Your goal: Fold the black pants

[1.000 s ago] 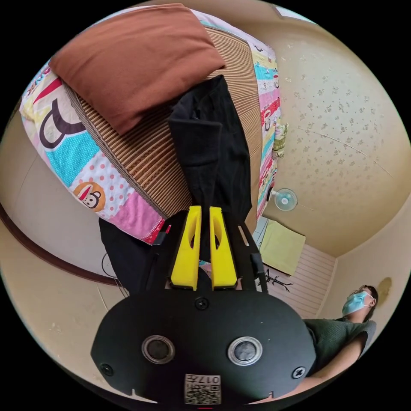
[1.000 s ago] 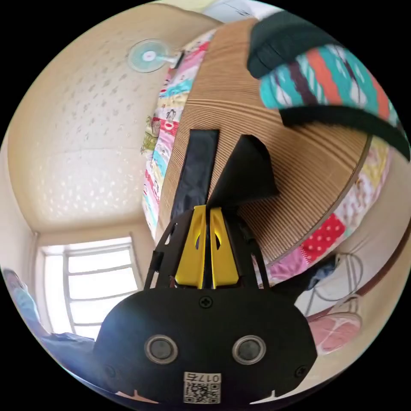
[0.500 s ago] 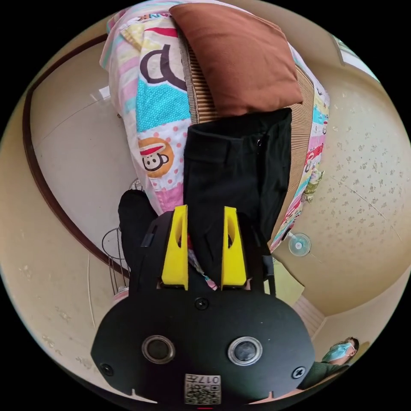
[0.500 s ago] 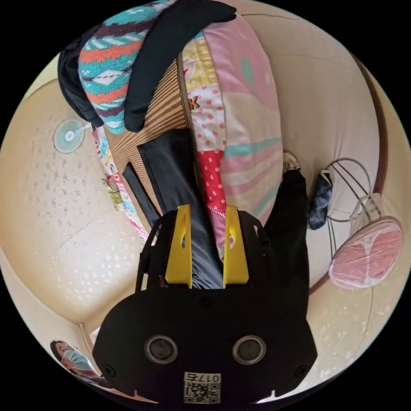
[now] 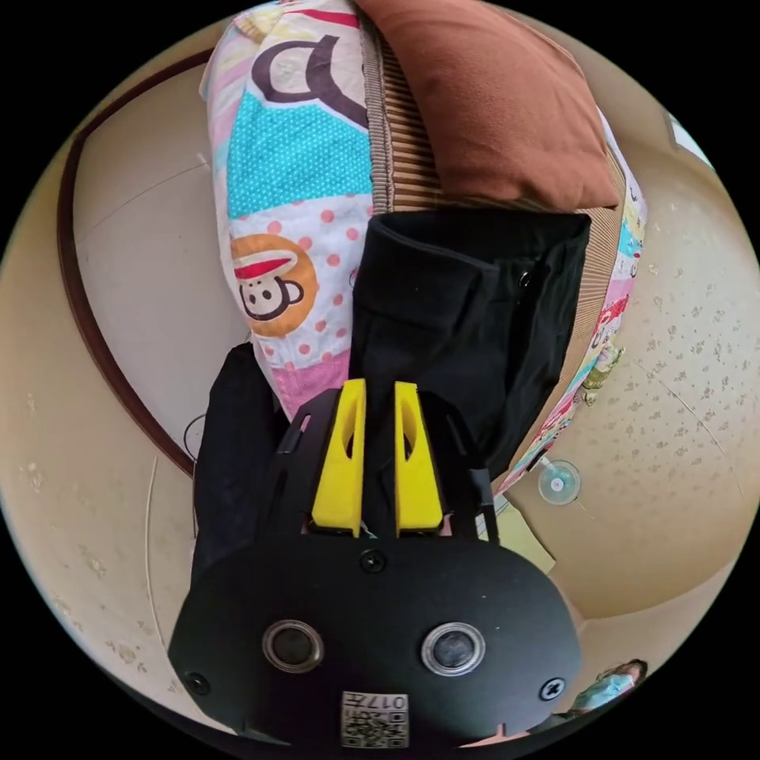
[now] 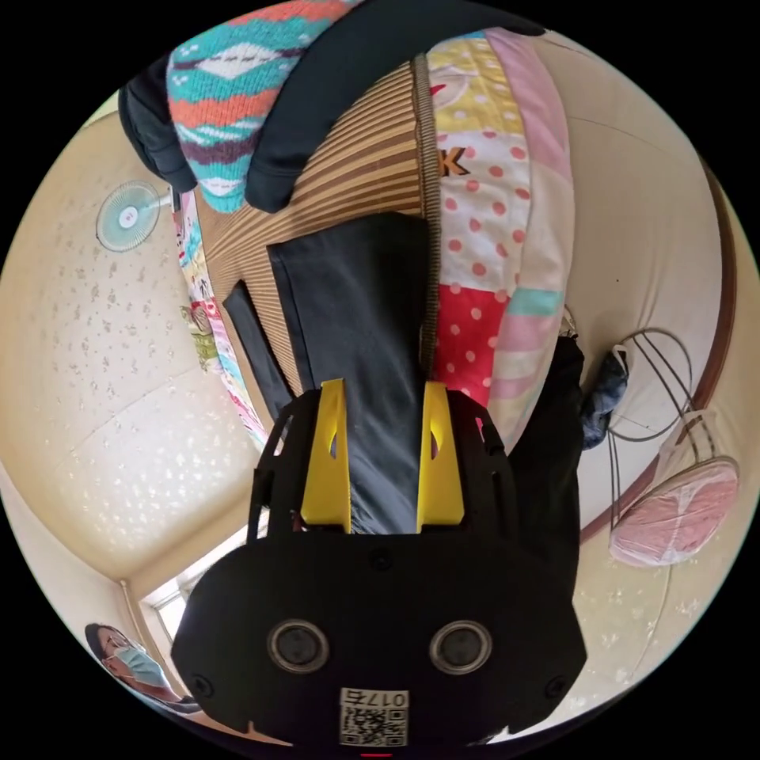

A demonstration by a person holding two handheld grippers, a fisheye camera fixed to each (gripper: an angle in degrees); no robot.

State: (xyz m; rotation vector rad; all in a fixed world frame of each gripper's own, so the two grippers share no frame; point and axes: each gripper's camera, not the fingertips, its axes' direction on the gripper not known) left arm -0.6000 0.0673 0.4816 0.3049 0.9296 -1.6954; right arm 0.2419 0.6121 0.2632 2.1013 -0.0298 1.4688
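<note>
Black pants (image 5: 467, 317) lie on the striped woven mat (image 6: 356, 170) on the bed, near its edge. Waist end w/ button sits in left gripper view, just below a brown pillow (image 5: 491, 103); leg end in right gripper view (image 6: 356, 317).

Left hand-held gripper (image 5: 373, 396) — yellow jaws nearly together, black cloth in the narrow gap. Looks like a pinch on the waist-side fabric, but can't tell if both jaws actually press on it.

Right hand-held gripper (image 6: 381, 396) — jaws wide apart, straddling the leg end; cloth runs between them, not clamped.

Progress, my read: legs look laid one atop the other lengthwise, a second dark strip showing beside the main leg. Garment seems flat and long, so prob. first fold done; crosswise folds, hem to waist, not yet made. Next likely needs right jaws to close on the hem.

Hard to make out:
- Black-on-black — layers and fold lines at the waist barely readable.
- Middle of pants blocked by the gripper bodies in both views.
- Dark mass beside the bed edge, below the cartoon-print quilt (image 5: 293, 174) — unsure if more cloth or the person's clothing.
- Patterned knit garment (image 6: 229, 87) at far end of mat, cut off by frame rim.
- Fan (image 6: 127, 216) on far wall, small.
</note>
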